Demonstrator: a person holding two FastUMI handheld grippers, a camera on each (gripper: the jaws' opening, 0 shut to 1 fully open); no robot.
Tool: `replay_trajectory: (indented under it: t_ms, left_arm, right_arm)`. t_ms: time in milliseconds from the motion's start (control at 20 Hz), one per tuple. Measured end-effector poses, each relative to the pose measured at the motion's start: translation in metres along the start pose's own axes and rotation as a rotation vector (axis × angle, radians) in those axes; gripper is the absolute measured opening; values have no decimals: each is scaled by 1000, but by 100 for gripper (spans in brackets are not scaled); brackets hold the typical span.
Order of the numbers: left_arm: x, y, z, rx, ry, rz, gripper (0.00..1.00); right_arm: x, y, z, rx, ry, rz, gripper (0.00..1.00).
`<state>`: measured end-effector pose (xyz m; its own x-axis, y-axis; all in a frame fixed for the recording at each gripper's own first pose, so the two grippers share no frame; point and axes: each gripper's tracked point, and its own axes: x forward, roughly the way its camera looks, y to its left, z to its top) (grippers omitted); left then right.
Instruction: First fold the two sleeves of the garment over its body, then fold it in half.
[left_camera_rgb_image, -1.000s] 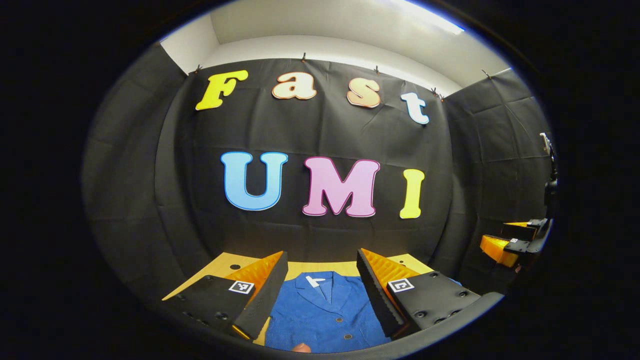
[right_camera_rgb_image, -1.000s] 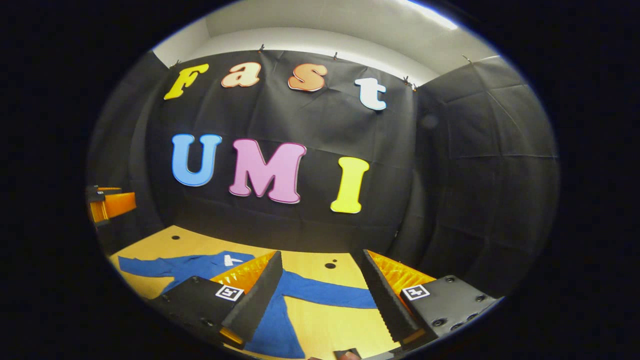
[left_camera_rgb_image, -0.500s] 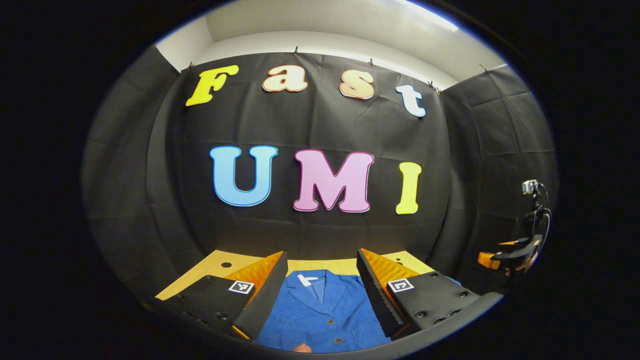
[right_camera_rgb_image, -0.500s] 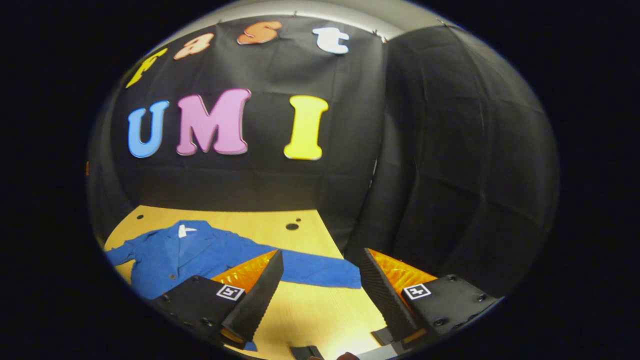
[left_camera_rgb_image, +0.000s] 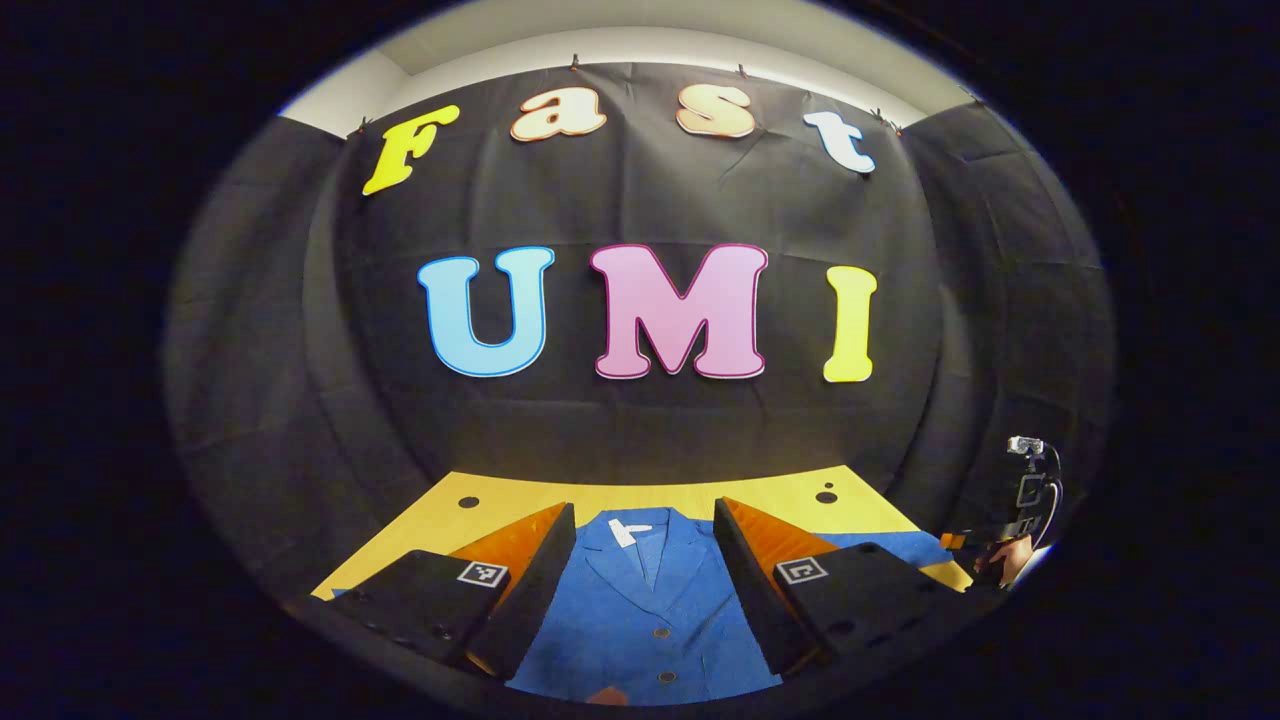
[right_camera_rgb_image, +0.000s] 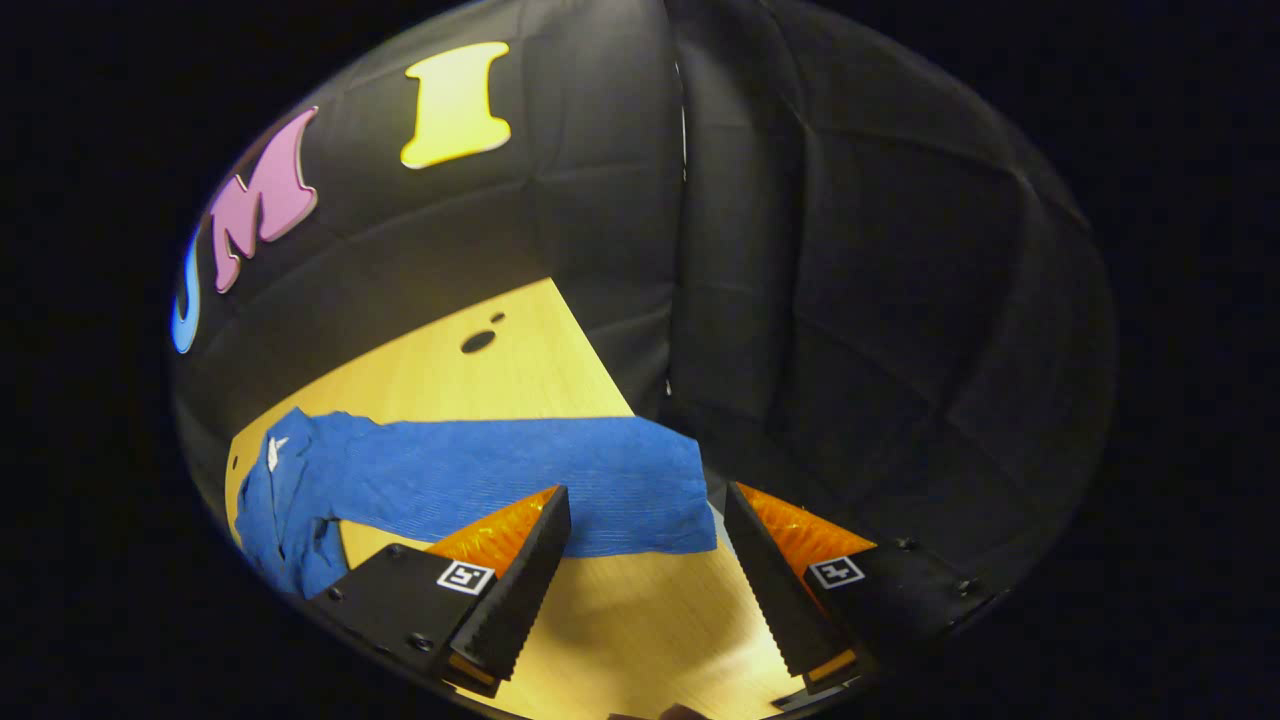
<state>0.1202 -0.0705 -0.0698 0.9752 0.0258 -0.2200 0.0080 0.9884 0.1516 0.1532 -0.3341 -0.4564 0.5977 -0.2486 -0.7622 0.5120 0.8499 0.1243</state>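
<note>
1. Left gripper view: my left gripper (left_camera_rgb_image: 640, 590) hangs above the garment (left_camera_rgb_image: 650, 620), fingers apart, nothing between them. The garment lies flat on the tabletop (left_camera_rgb_image: 520, 495), collar away from me, buttons up the middle. Far right, a hand (left_camera_rgb_image: 1005, 560) holds the other gripper low near the tabletop's edge.

2. Right gripper view: my right gripper (right_camera_rgb_image: 640, 590) has its fingers apart, empty, just short of the cuff of the outstretched sleeve (right_camera_rgb_image: 520, 480). The sleeve runs straight out to the tabletop's right edge.

3. Risk: the cuff lies at the edge; a shallow grab could catch one layer only, or push the sleeve off the edge.

4. Differences: the left gripper view gives the collar and button line, the fold target; the right gripper view gives the sleeve's full length and cuff.
</note>
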Motion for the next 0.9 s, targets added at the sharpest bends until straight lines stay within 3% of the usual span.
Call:
replay_trajectory:
  t_ms: [200,350,500,600,700,750,900]
  left_arm:
    - [15,-23,4,14,2,-7,80]
    - [23,-31,5,33,6,-12,80]
    - [30,-35,1,22,15,-23,80]
    - [30,-30,1,25,19,-20,80]
    - [28,-22,6,40,0,-6,80]
    - [28,-17,5,46,-4,3,80]
    - [25,-4,0,45,6,25,80]
  right_arm:
    - [32,-2,-19,-5,97,-9,99]
    - [35,-4,-24,-21,114,-29,84]
    - [37,-3,-24,-3,110,-49,82]
    - [37,-7,-21,-1,108,-66,68]
    - [39,-6,-23,-18,102,-87,70]
    - [39,-2,-20,-27,87,-86,65]
    - [40,14,-28,-47,84,-90,14]
